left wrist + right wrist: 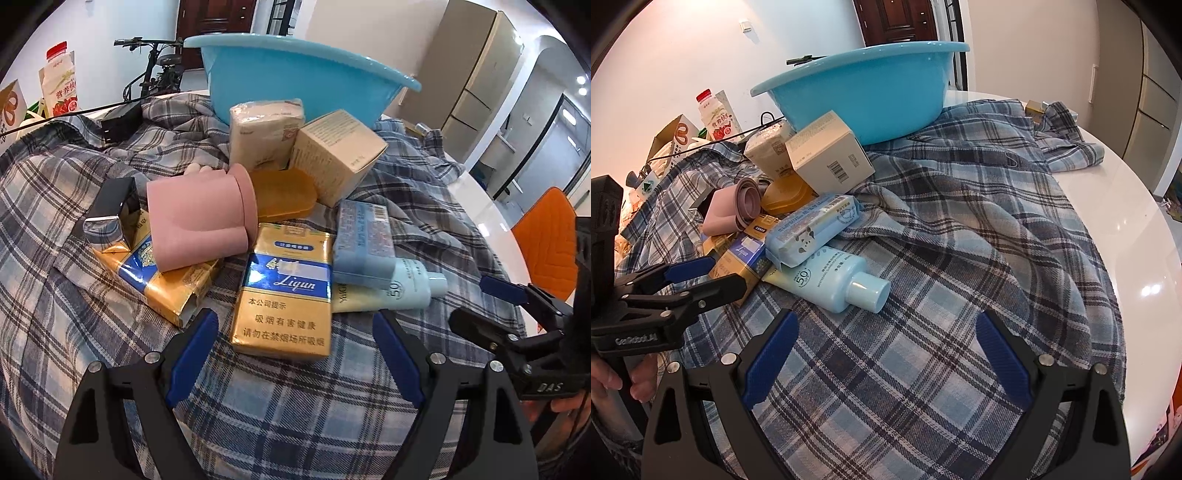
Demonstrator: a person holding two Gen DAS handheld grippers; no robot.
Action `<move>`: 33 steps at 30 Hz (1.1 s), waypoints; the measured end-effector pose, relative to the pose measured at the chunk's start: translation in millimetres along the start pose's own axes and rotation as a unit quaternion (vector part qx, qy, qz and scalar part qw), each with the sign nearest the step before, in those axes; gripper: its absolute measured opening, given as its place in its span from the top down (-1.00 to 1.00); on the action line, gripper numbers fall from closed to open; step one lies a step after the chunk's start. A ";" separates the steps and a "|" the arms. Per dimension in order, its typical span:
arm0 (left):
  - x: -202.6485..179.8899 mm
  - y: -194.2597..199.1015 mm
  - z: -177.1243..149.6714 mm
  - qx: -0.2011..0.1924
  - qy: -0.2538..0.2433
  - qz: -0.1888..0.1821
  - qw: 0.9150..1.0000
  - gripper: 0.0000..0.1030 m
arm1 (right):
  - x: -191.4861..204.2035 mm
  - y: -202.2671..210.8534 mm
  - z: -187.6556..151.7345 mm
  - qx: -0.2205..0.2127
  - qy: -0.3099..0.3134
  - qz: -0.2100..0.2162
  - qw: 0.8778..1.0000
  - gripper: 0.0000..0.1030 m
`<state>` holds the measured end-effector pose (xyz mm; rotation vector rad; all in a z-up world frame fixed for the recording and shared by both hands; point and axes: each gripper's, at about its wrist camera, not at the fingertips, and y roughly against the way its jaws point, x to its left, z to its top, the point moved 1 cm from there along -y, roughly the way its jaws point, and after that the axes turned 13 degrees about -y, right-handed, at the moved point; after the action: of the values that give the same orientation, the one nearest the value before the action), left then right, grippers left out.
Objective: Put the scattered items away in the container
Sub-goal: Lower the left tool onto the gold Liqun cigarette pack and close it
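A blue basin (295, 74) stands at the back of a pile on plaid cloth. In front of it lie a tissue pack (266, 125), a beige box (336, 151), an amber soap case (284, 195), a pink cup (199, 221) on its side, two gold cartons (284, 288), a blue wipes pack (364, 240) and a sunscreen tube (831, 280). My left gripper (295, 350) is open, its blue pads either side of the near carton's front end without touching it. My right gripper (886, 350) is open over bare cloth, just short of the tube's cap.
The plaid cloth (960, 221) covers a round white table (1126, 221) whose edge curves along the right. A black charger (118, 125), a drink bottle (59, 81) and a snack carton stand at the back left. An orange chair (546, 240) is beyond the table's right edge.
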<state>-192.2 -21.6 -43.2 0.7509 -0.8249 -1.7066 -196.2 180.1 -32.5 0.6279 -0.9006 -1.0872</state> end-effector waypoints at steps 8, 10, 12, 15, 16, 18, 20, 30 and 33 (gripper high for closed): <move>-1.1 -8.5 1.1 0.004 -0.017 0.020 1.000 -0.69 | -1.3 -3.4 -0.9 0.004 -0.003 0.000 1.000 -0.87; -1.4 -9.5 1.0 0.003 -0.021 0.027 0.999 -0.48 | -2.0 -3.9 -1.0 0.004 -0.004 0.000 1.000 -0.87; -2.4 -10.6 0.9 0.005 -0.028 0.037 0.999 -0.16 | -2.7 -4.1 -0.9 0.005 -0.005 0.000 1.000 -0.87; -4.9 -10.6 0.2 0.004 -0.042 0.046 0.998 -0.14 | -2.8 -3.8 -1.0 0.004 -0.006 0.000 1.000 -0.87; -5.6 -9.8 -0.4 0.005 -0.044 0.047 0.998 -0.14 | -3.2 -3.6 -1.0 0.004 -0.007 0.001 1.000 -0.87; -6.1 -7.0 -1.7 0.005 -0.045 0.048 0.998 -0.14 | -3.9 -3.4 -0.9 0.004 -0.008 0.001 1.000 -0.87; -6.5 -2.6 -3.8 0.004 -0.045 0.047 0.998 -0.14 | -4.2 -3.4 -1.1 0.004 -0.009 0.001 1.000 -0.87; -5.6 14.6 -30.7 0.018 -0.060 0.045 0.997 -0.14 | -3.0 -4.4 -3.7 0.006 -0.011 0.007 1.000 -0.87; -1.1 17.6 -34.2 0.017 -0.052 0.051 0.997 -0.20 | 1.1 -3.6 -4.7 0.007 -0.004 0.011 1.000 -0.87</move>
<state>-154.9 -29.9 -48.0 0.6354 -0.9517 -1.6543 -193.6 177.8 -37.5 0.6238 -0.9206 -1.0647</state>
